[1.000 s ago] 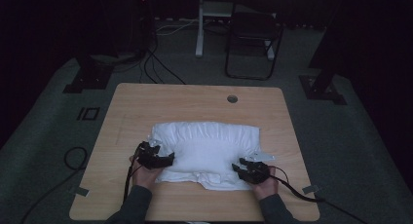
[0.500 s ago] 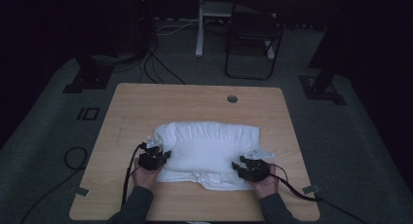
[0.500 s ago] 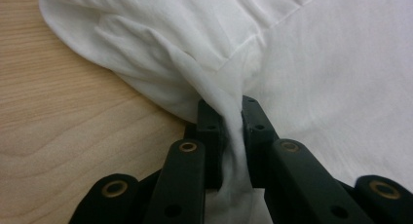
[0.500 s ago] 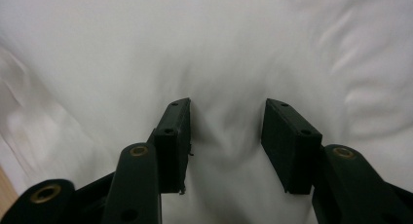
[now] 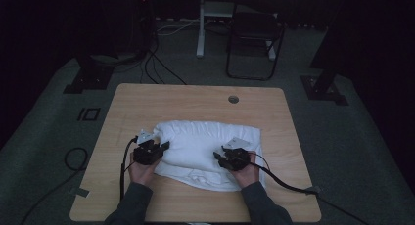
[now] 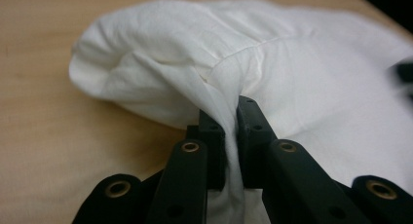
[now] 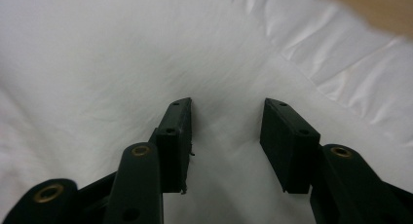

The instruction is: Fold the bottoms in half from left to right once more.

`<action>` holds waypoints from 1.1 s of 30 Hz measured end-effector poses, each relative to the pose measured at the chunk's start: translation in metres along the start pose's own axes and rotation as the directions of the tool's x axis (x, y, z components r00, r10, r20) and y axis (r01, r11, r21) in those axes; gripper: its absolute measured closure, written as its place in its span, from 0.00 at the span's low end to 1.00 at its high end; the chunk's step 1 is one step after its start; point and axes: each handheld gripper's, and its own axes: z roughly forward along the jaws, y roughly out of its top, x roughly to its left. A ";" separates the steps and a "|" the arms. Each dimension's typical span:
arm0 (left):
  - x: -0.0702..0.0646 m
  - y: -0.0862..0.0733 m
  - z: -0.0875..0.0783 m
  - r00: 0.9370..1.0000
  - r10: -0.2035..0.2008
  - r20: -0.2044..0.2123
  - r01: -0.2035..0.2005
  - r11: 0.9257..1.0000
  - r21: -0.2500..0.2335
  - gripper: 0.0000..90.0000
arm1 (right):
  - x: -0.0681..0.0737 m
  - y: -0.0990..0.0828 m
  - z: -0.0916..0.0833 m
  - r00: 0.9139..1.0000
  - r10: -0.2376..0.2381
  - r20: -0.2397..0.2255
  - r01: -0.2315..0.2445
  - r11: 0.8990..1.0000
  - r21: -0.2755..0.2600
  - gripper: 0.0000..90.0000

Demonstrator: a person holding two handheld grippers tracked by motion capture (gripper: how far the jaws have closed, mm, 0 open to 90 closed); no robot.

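Your left gripper has just closed its jaws on a fold of the white cloth, and the fabric is pinched tight between the pads at the cloth's left edge. The cloth lies bunched in the middle of the wooden table, toward your side, with a thinner layer spread flat under the puffed part. Your right gripper hangs over the right part of the cloth with its jaws half apart and nothing between the pads; the fabric lies beneath them, untouched as far as you can see.

You look to be at the grasping step of handling this cloth: one side taken, the other not yet. The next move likely calls for you to lower the right gripper onto an edge or ridge and close on it before lifting, so both sides rise together.

In the high view the room is dim, and your hands cover the near edge of the cloth. How many layers the left gripper holds cannot be made out.
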 end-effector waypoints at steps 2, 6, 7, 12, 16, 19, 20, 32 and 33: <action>-0.006 0.008 -0.004 1.000 0.024 0.008 -0.024 1.000 -0.020 0.93 | 0.005 -0.004 0.011 1.000 -0.020 0.015 0.019 0.999 0.035 0.62; -0.017 0.022 -0.007 0.998 0.055 0.022 -0.053 0.997 -0.053 0.93 | 0.012 -0.003 0.018 0.997 -0.060 0.050 0.058 0.997 0.051 0.63; -0.022 0.028 -0.009 0.997 0.065 0.029 -0.063 0.996 -0.069 0.93 | 0.014 -0.001 0.021 0.997 -0.058 0.053 0.055 0.997 0.060 0.63; -0.035 0.044 -0.013 0.993 0.104 0.047 -0.099 0.990 -0.099 0.93 | 0.017 0.003 0.033 1.000 0.003 0.009 -0.004 1.000 0.013 0.64; -0.042 0.048 -0.009 0.990 0.135 0.036 -0.131 0.987 -0.096 0.93 | 0.009 0.009 0.030 0.998 0.018 -0.063 -0.015 0.999 0.047 0.60; -0.041 0.048 -0.008 0.990 0.135 0.041 -0.131 0.987 -0.096 0.93 | -0.002 0.022 0.014 0.998 0.024 -0.062 -0.024 1.000 0.005 0.61; -0.041 0.048 -0.008 0.990 0.134 0.043 -0.129 0.987 -0.095 0.93 | -0.008 0.028 0.009 0.998 0.044 -0.046 -0.046 0.998 -0.032 0.63; -0.046 0.052 -0.001 0.986 0.161 0.051 -0.157 0.984 -0.080 0.93 | -0.038 0.057 0.080 0.998 0.058 0.032 -0.061 0.991 0.122 0.68; -0.047 0.052 0.000 0.985 0.163 0.050 -0.159 0.984 -0.080 0.93 | -0.037 0.056 0.082 0.998 0.046 0.030 -0.050 0.990 0.135 0.67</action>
